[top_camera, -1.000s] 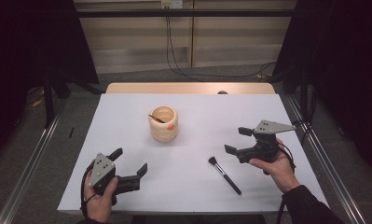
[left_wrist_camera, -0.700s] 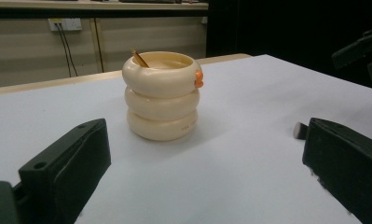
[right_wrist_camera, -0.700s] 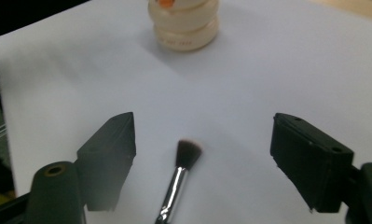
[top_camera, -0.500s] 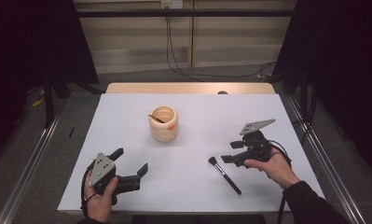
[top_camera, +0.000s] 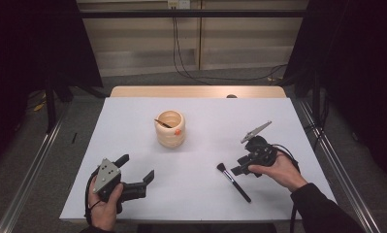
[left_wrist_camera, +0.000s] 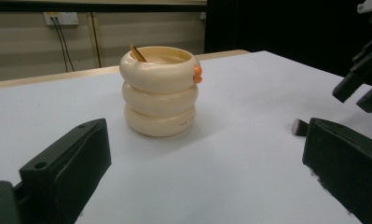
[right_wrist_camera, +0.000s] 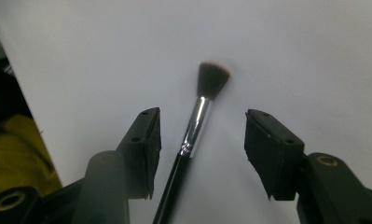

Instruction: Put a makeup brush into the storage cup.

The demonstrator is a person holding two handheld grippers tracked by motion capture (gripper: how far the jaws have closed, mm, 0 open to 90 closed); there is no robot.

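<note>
Tilting down over brush (right_wrist_camera: 196, 128), right tongs (right_wrist_camera: 200, 149) closing, jaws straddling handle w/o touching, left tongs (top_camera: 135, 171) level, apart.

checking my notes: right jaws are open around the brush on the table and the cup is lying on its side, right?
Not quite. The cup stands upright on the table, as the left gripper view shows. The rest holds: in the right gripper view the right gripper has its jaws either side of the brush, which lies flat, not yet pinched; they have just been closing.
</note>
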